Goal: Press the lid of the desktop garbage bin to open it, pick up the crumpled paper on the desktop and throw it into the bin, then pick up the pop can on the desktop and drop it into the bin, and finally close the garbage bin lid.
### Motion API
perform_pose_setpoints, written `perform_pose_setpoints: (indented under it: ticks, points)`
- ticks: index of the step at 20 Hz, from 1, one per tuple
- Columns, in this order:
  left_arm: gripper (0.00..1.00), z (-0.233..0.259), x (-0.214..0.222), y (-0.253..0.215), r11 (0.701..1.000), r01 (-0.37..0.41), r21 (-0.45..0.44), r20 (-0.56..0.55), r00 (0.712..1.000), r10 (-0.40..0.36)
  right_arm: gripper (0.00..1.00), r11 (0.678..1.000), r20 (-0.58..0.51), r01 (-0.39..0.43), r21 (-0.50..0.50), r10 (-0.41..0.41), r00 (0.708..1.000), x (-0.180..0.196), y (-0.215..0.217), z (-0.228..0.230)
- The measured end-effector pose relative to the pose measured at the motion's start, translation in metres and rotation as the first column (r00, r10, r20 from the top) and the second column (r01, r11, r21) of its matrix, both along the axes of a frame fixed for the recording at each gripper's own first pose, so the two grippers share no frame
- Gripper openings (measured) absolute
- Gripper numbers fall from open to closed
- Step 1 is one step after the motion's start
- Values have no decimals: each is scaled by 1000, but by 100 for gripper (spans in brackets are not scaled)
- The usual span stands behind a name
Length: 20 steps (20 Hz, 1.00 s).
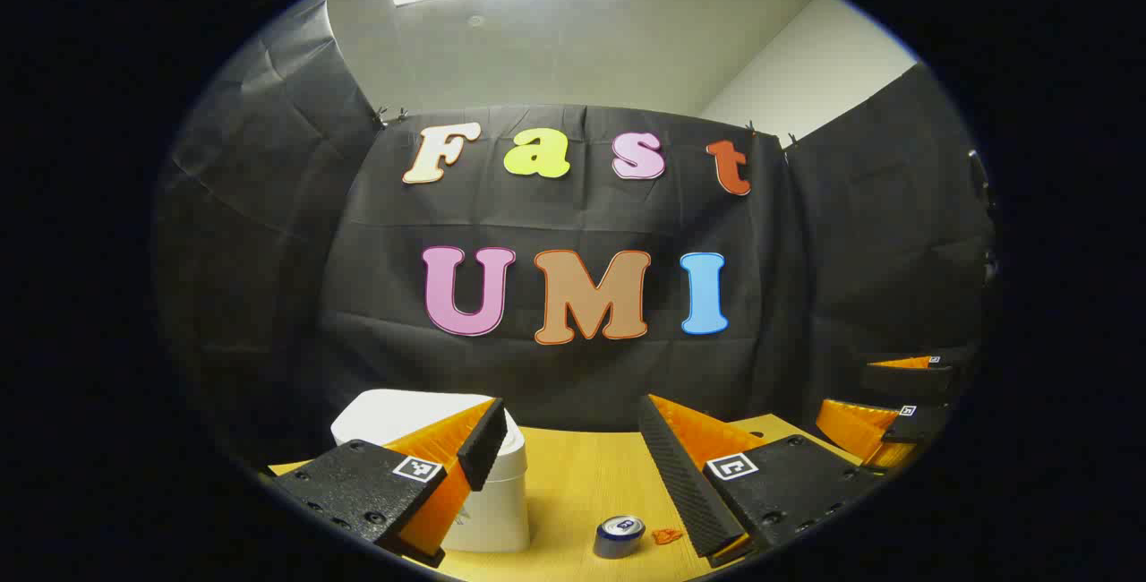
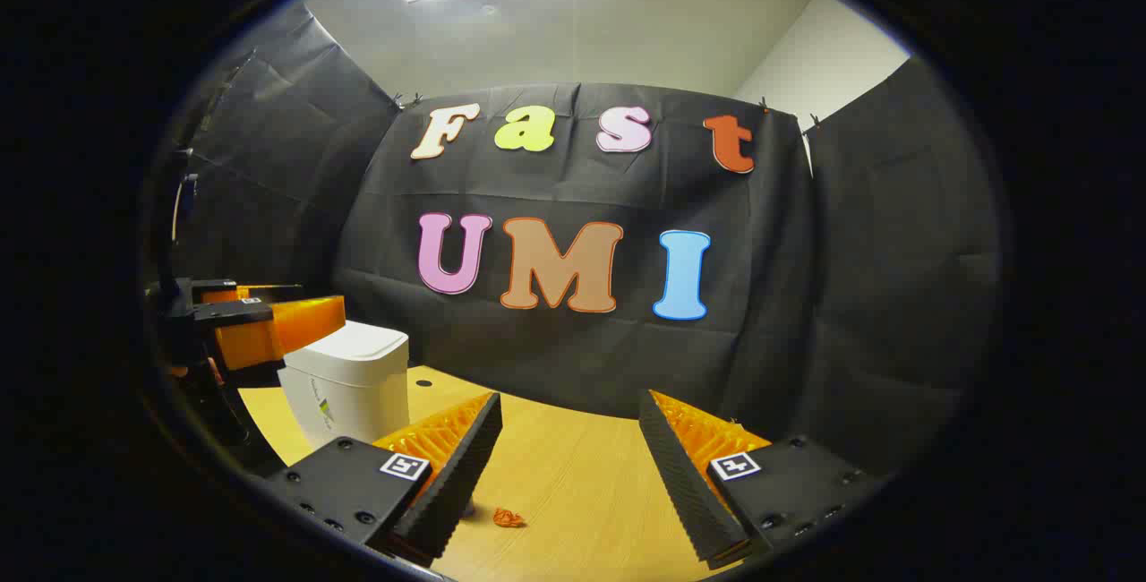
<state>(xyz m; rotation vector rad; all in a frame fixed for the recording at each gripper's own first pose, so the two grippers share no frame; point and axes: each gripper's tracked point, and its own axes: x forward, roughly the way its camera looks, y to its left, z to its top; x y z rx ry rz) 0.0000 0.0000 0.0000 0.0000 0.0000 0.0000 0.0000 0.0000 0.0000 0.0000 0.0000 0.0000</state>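
Note:
The white desktop bin (image 1: 488,501) stands at the lower left of the left gripper view, lid down, partly behind one of my left gripper's fingers. My left gripper (image 1: 568,425) is open and holds nothing. On the wooden table sit a silver-blue pop can (image 1: 620,535) and, just to its right, a small orange crumpled paper (image 1: 666,535). In the right gripper view my right gripper (image 2: 568,412) is open and holds nothing above the table. The crumpled paper (image 2: 508,517) lies low between its fingers. The bin (image 2: 349,380) stands to the left, with the left gripper (image 2: 269,318) beside its lid.
The wooden table (image 2: 582,475) runs back to the black cloth wall (image 2: 573,358). The right gripper (image 1: 882,398) hangs at the far right of the left gripper view, off to the side of the can and paper.

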Motion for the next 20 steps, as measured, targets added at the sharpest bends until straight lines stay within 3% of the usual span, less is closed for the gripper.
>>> perform_pose_setpoints:
  ticks: [8, 20]
  points:
    - [91, -8, 0, 6, 998, 59, -14, -16, 998, -59, 98, 1000, -9, 9, -19, -9, 1000, -2, 26, -1]
    - [91, -16, 9, -6, 996, 90, -15, -19, 996, -91, 98, 1000, 10, 23, 4, -23, 1000, -5, 17, 10]
